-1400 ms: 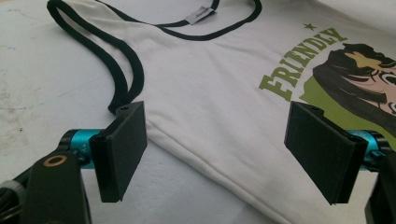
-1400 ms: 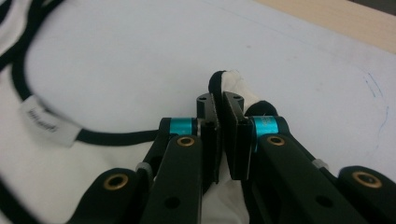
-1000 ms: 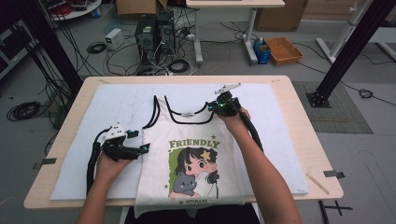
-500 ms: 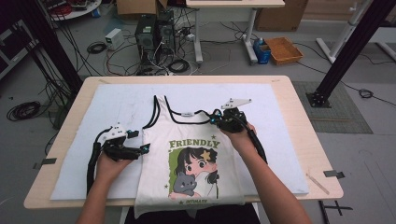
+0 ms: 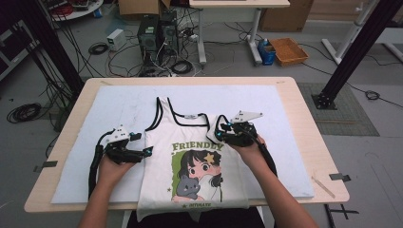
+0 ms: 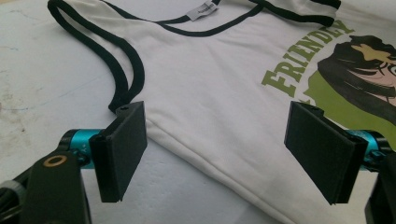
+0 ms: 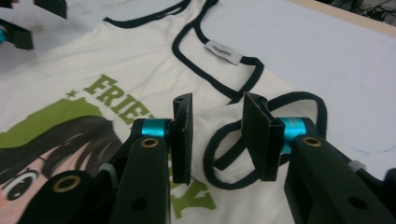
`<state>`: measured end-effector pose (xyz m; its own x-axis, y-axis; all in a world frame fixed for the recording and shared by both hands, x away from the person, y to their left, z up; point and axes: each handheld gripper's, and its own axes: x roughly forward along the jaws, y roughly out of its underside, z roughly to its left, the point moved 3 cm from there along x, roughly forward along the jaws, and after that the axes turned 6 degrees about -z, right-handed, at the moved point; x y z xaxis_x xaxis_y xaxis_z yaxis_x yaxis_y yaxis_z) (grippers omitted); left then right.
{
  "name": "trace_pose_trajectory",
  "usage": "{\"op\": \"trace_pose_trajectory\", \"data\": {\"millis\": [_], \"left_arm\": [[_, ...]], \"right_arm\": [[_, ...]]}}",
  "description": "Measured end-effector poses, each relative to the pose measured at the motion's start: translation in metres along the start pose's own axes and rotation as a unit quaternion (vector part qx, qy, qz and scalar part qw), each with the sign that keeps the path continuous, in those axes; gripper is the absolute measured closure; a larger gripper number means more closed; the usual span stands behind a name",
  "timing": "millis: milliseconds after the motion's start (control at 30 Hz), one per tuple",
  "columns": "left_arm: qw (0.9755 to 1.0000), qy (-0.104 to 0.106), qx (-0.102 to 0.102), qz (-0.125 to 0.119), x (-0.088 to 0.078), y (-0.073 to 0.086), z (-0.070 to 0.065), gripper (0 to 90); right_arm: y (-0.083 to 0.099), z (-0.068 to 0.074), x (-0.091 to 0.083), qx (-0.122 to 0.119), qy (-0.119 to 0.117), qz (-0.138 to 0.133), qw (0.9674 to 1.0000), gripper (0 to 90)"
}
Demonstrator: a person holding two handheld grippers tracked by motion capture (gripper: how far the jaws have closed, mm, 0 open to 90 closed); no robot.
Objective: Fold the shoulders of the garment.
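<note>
Now | soft white cotton tank top, black-trimmed strap folded | left gripper jaws apart | right gripper jaws just opening

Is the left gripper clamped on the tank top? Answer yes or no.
No: the left gripper stands wide open over the tank top, pads apart from the cloth.

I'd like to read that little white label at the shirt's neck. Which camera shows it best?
The right gripper view: the label lies large and unblocked there. The left gripper view catches it near the top edge; the high view shows a speck.
</note>
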<state>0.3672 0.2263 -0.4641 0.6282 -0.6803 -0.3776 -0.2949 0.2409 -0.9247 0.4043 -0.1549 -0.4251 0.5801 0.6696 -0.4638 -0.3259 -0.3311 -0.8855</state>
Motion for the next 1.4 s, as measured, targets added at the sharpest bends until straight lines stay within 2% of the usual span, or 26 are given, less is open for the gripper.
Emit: {"op": "trace_pose_trajectory", "data": {"millis": [167,200,267,333,367,400,467,500,567,733,900,1033,1233,1300,1400], "left_arm": [[1.0,-0.002,0.001,0.002,0.001,0.0,-0.001,21.3],[1.0,-0.003,0.0,0.001,0.001,0.0,-0.001,21.3],[1.0,0.0,-0.001,0.001,0.0,0.0,0.0,21.3],[1.0,0.001,-0.002,0.002,0.0,0.0,0.0,21.3],[1.0,0.001,-0.003,0.002,0.0,0.0,0.0,21.2],[1.0,0.001,-0.003,0.001,0.0,0.0,0.0,21.2],[1.0,0.001,-0.003,0.001,0.0,0.0,0.0,21.3],[1.0,0.001,-0.004,0.001,0.0,0.0,0.001,21.3],[1.0,0.002,-0.006,0.001,0.0,0.0,0.001,21.3],[1.0,0.001,-0.003,0.003,0.001,0.0,0.0,21.3],[1.0,0.001,-0.003,0.005,0.001,0.0,0.0,21.3],[1.0,-0.001,-0.003,0.005,0.001,0.0,0.0,21.3],[1.0,-0.001,-0.002,0.006,0.002,0.0,0.0,21.3],[1.0,-0.003,-0.002,0.006,0.001,0.0,0.0,21.3],[1.0,-0.002,-0.002,0.007,0.001,0.0,0.0,21.3]], "right_arm": [[0.004,-0.006,0.013,0.002,-0.008,0.02,0.9998,64.5],[0.01,-0.008,0.022,0.004,-0.01,0.04,0.9992,64.7],[0.011,-0.008,0.025,0.006,-0.011,0.042,0.999,65.9],[0.015,-0.009,0.032,0.007,-0.009,0.051,0.9986,72.8],[0.018,-0.011,0.036,0.019,-0.017,0.055,0.9982,80.3],[0.018,-0.011,0.036,0.019,-0.017,0.055,0.9982,80.3],[0.018,-0.01,0.036,0.029,-0.026,0.051,0.9979,88.5],[0.018,-0.01,0.036,0.029,-0.026,0.051,0.9979,88.5],[0.016,-0.009,0.032,0.038,-0.034,0.039,0.9979,88.9],[0.015,-0.002,0.017,0.039,-0.043,0.016,0.9982,89.0],[0.027,0.01,-0.01,0.047,-0.05,-0.011,0.9976,89.0],[0.039,0.016,-0.016,0.051,-0.047,-0.006,0.9976,88.9],[0.059,0.02,-0.018,0.053,-0.032,0.029,0.9977,88.9],[0.058,0.021,-0.02,0.048,-0.029,0.028,0.9981,88.4],[0.052,0.024,-0.024,0.037,-0.027,0.014,0.9989,80.4]]}}
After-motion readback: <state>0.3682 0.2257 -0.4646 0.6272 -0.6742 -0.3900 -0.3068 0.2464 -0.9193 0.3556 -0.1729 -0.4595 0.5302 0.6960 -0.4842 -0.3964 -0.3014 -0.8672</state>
